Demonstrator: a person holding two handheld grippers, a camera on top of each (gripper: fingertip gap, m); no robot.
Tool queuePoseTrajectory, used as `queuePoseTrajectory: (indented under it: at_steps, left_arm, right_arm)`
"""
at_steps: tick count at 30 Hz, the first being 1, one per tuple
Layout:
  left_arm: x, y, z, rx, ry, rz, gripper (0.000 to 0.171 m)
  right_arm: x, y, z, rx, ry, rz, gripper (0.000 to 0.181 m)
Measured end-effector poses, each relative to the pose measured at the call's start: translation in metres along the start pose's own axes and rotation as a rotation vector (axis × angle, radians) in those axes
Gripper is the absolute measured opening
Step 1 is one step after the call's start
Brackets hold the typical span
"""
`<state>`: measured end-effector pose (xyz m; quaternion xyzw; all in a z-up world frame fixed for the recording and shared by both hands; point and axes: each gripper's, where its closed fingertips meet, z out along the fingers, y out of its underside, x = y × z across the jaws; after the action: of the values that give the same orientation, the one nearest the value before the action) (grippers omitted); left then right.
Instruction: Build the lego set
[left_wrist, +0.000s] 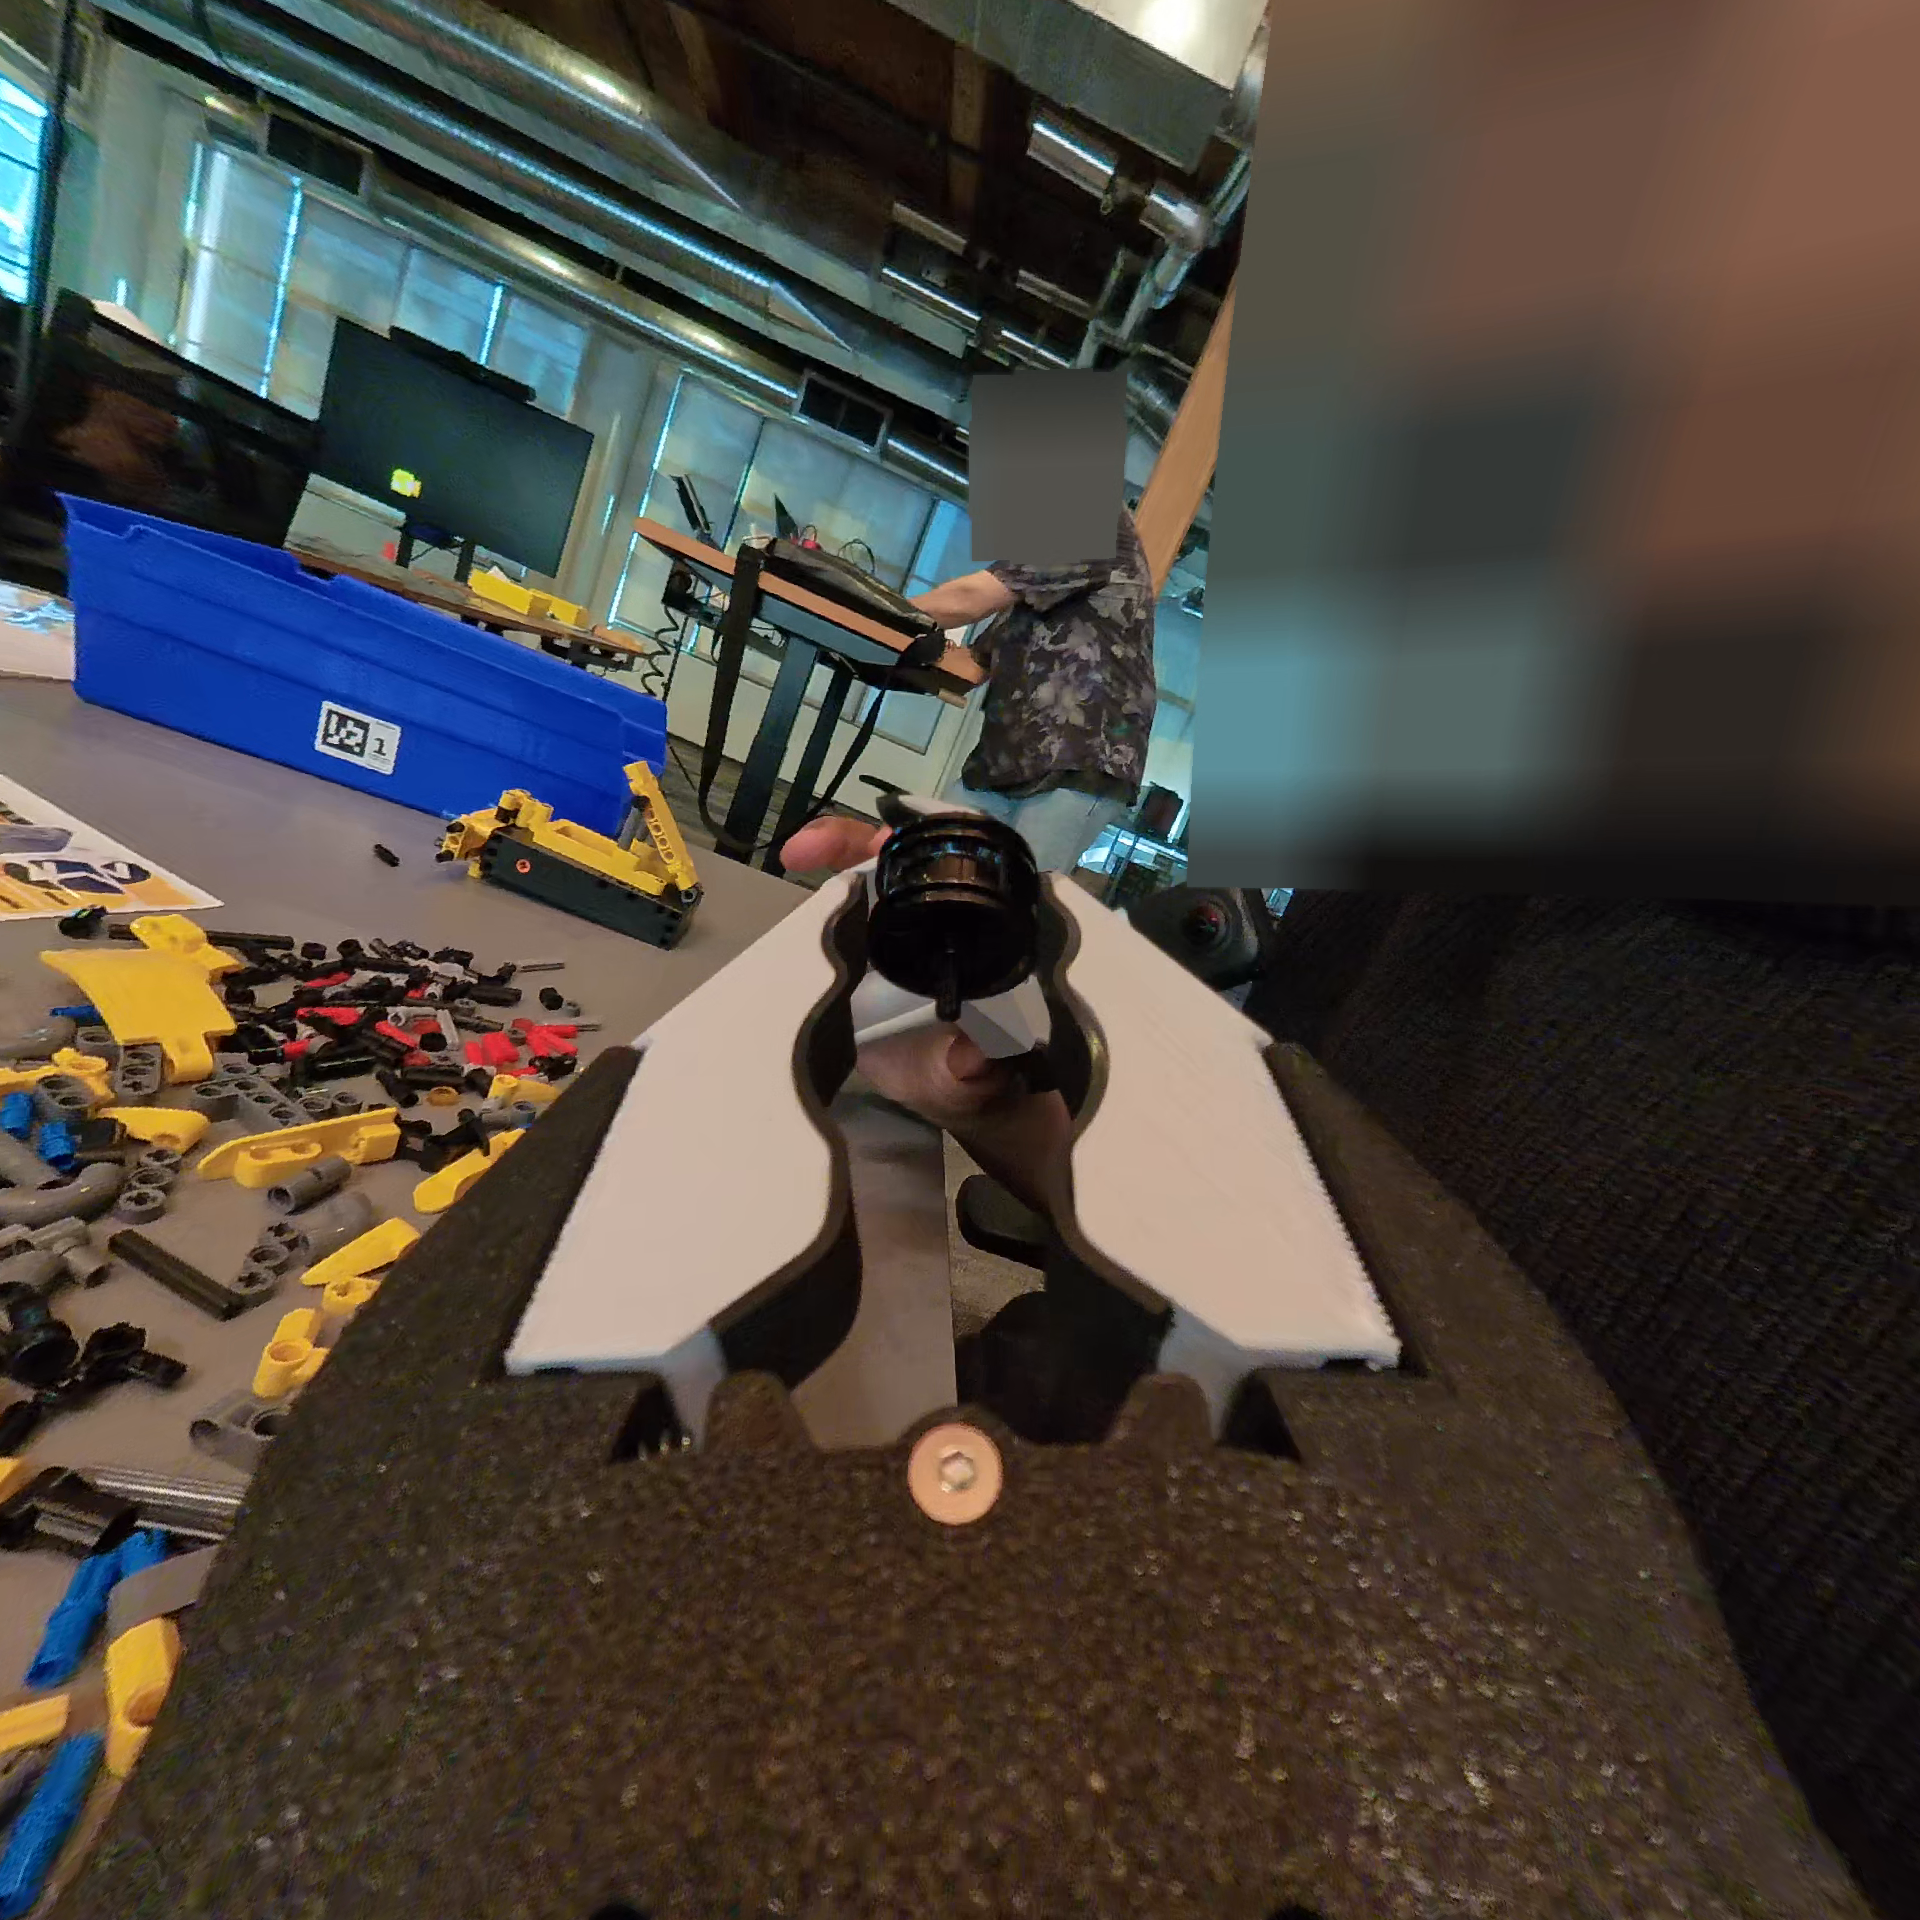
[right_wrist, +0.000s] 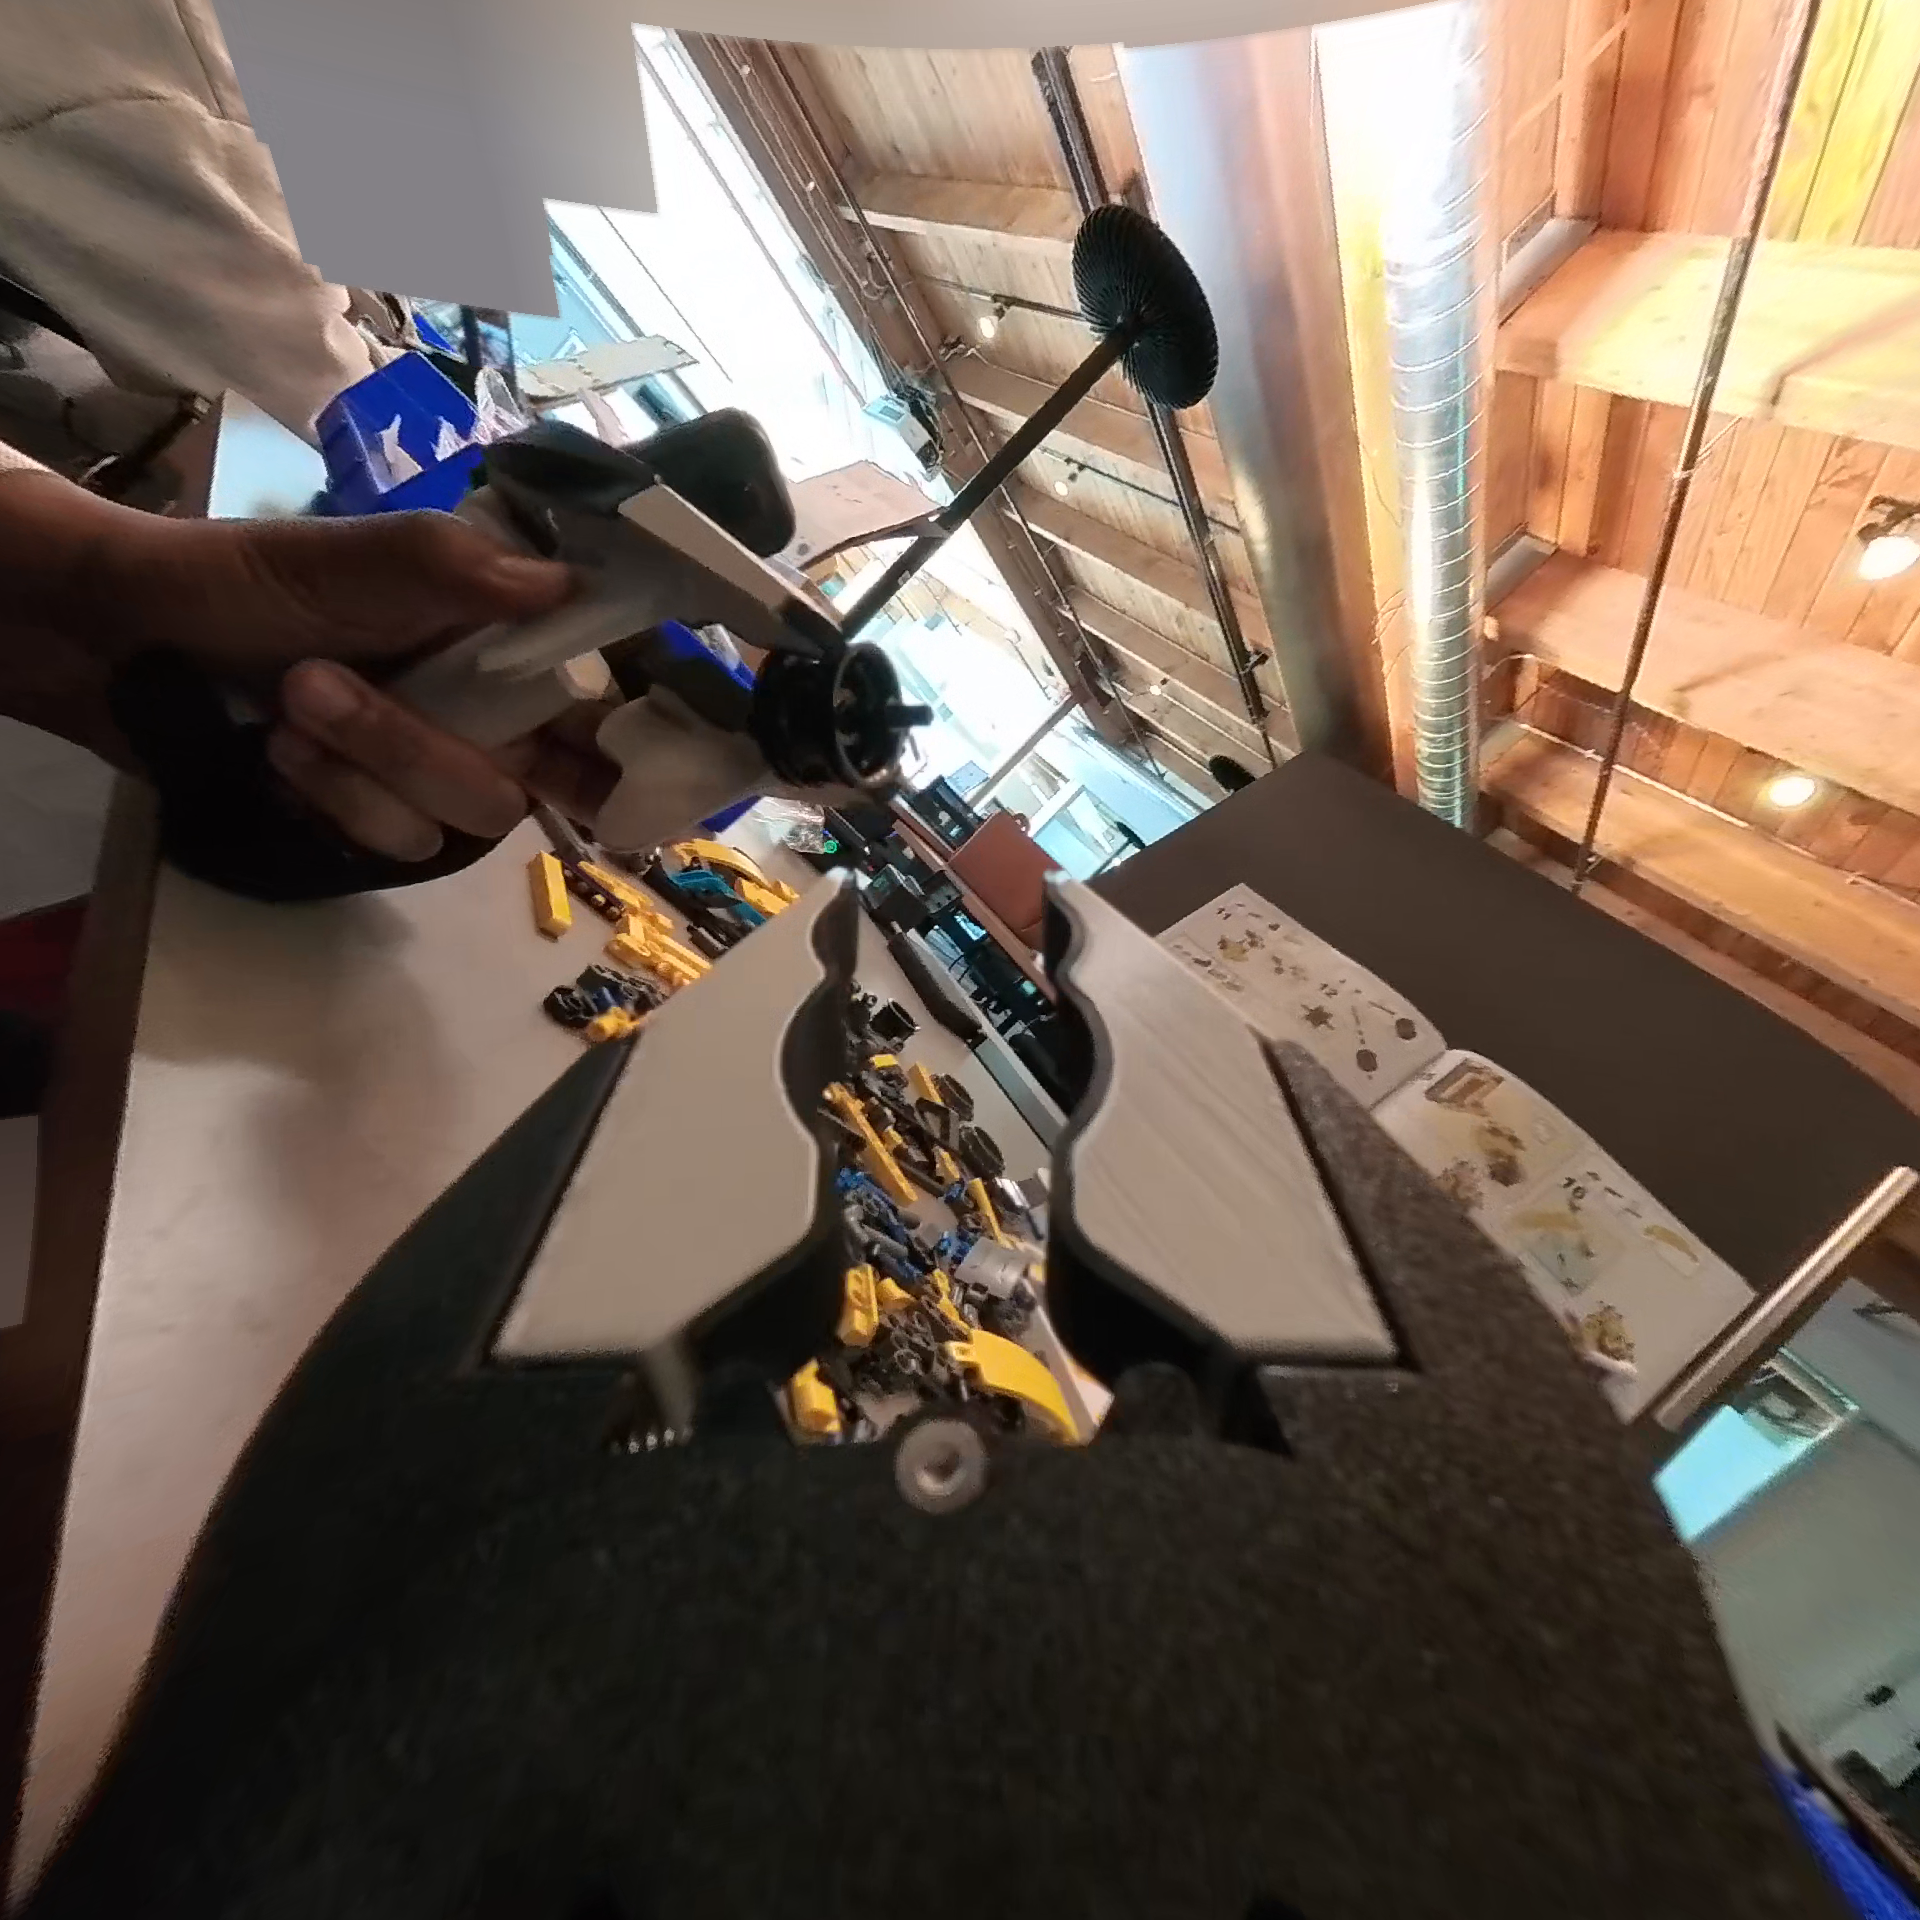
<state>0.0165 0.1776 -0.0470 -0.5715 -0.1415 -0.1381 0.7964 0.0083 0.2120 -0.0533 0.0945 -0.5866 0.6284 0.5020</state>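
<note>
One blue bin (left_wrist: 353, 665), one part-built yellow model (left_wrist: 582, 857), one black wheel (left_wrist: 951, 914), one open instruction booklet (right_wrist: 1455, 1132), one dark monitor (left_wrist: 447, 447), two tongs; loose building pieces (left_wrist: 260, 1091) too many to count.

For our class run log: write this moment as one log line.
left gripper: shut on black wheel hub | right gripper: open, empty, above loose parts | table: yellow-black assembly, blue bin

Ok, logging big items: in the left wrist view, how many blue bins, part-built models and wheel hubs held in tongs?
Blue bin: 1
Part-built yellow model: 1
Black wheel hub in left tongs: 1
Total: 3
</note>
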Motion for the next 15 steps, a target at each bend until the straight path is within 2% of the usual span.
queuePoseTrajectory:
  at_steps: [5, 11, 15]
  left_arm:
    - [-0.002, 0.002, 0.002, -0.011, -0.018, 0.008, 0.031]
    - [-0.005, 0.014, 0.010, -0.083, -0.081, 0.079, 0.031]
    - [-0.011, 0.010, 0.011, -0.043, -0.136, 0.082, 0.032]
  right_arm:
    - [-0.009, -0.004, 0.001, 0.021, -0.059, 0.055, 0.033]
    - [-0.021, -0.013, -0.002, 0.067, -0.139, 0.095, 0.033]
    - [-0.026, -0.013, -0.001, 0.065, -0.156, 0.073, 0.033]
